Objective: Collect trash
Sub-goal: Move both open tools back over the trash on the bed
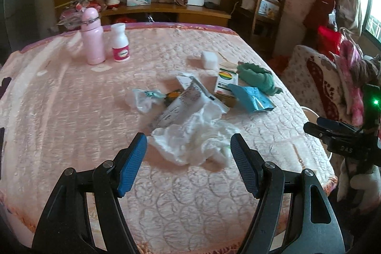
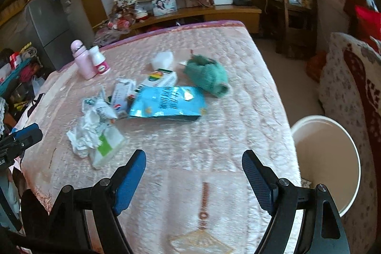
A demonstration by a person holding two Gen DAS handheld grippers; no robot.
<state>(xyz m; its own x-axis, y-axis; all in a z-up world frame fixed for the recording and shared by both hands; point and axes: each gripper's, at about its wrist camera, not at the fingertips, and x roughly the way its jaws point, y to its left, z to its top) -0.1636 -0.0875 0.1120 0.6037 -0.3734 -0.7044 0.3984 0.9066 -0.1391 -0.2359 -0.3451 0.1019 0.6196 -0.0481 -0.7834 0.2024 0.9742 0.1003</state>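
Crumpled white tissue paper [image 1: 190,142] lies on the pink quilted table cover [image 1: 71,111] just ahead of the left gripper [image 1: 189,142], nearer than the right gripper [image 2: 194,158] (both jaws wide open, empty).

two bottles [image 1: 92,39], one bucket [image 2: 309,122]

Crumpled white tissue [image 1: 190,142] nearest on the pink bed, white-and-green tissue pack [image 2: 107,146] touching it, torn white wrappers [image 1: 181,99] just beyond, flat blue foil bag [image 2: 166,102] to the right, white bin [image 2: 326,158] off the bed's right edge
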